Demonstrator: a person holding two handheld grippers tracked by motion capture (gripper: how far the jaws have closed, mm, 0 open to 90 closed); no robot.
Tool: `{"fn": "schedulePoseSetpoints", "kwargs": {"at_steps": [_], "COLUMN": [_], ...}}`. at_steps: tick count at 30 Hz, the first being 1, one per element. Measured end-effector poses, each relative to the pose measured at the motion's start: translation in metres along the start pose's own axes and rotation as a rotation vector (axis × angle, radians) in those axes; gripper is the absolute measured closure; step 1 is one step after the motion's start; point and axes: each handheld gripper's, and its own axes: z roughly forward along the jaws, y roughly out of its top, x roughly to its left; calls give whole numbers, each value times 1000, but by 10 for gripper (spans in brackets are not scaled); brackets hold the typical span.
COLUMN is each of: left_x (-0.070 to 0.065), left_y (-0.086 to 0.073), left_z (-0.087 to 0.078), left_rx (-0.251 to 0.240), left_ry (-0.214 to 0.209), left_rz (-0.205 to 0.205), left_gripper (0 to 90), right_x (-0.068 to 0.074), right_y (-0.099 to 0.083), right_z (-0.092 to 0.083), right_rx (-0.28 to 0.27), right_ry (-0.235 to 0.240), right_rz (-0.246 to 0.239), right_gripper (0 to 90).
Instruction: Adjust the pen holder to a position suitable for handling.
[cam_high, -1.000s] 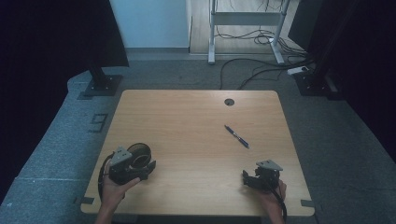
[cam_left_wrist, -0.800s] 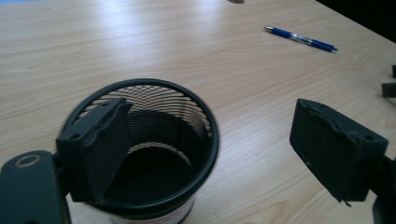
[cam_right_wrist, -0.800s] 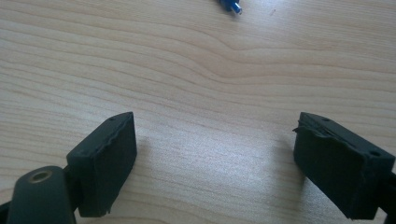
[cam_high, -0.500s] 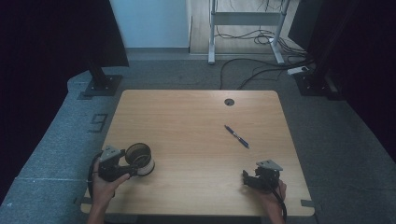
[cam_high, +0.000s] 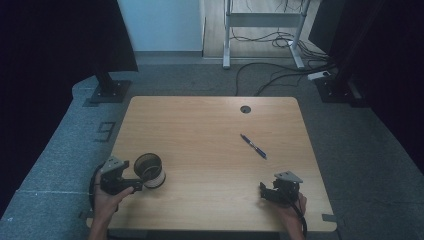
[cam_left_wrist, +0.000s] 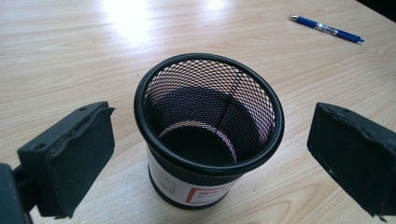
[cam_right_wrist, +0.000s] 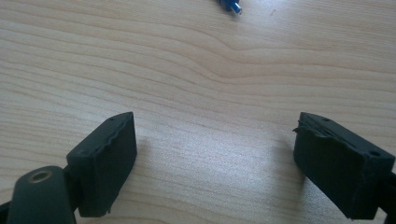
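Observation:
A black mesh pen cup (cam_high: 150, 169) with a white label band stands upright on the wooden table (cam_high: 200, 125) near its front left. My left gripper (cam_high: 137, 181) sits just left of it. In the left gripper view the cup (cam_left_wrist: 210, 135) stands between the two pads (cam_left_wrist: 70, 158), with a gap on each side. The jaws have just been opening and touch nothing. My right gripper (cam_high: 264, 192) rests open at the front right, its pads (cam_right_wrist: 107, 158) wide apart over bare wood. A blue pen (cam_high: 253, 146) lies right of centre.
A round cable hole (cam_high: 245, 109) sits at the table's far edge. Beyond the table are grey carpet, a dark stand base (cam_high: 107, 90) at the left, and cables (cam_high: 280, 75) under a metal frame. The pen (cam_left_wrist: 324, 29) lies beyond the cup.
My left gripper has opened off the mesh cup and drawn back a little to the left. The cup stays standing on the table. The right gripper has not moved.

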Motion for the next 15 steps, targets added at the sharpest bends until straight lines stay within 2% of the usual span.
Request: {"fn": "schedulePoseSetpoints", "kwargs": {"at_steps": [6, 15], "left_x": [1, 1], "left_y": [-2, -6], "left_z": [7, 17], "left_rx": [32, 39], "left_ry": [7, 6], "left_rz": [-8, -13], "left_gripper": [9, 4], "right_x": [0, 0], "right_y": [0, 0], "right_z": [0, 0], "right_rx": [0, 0], "right_ry": [0, 0], "right_rz": [0, 0], "right_gripper": [126, 126]}}
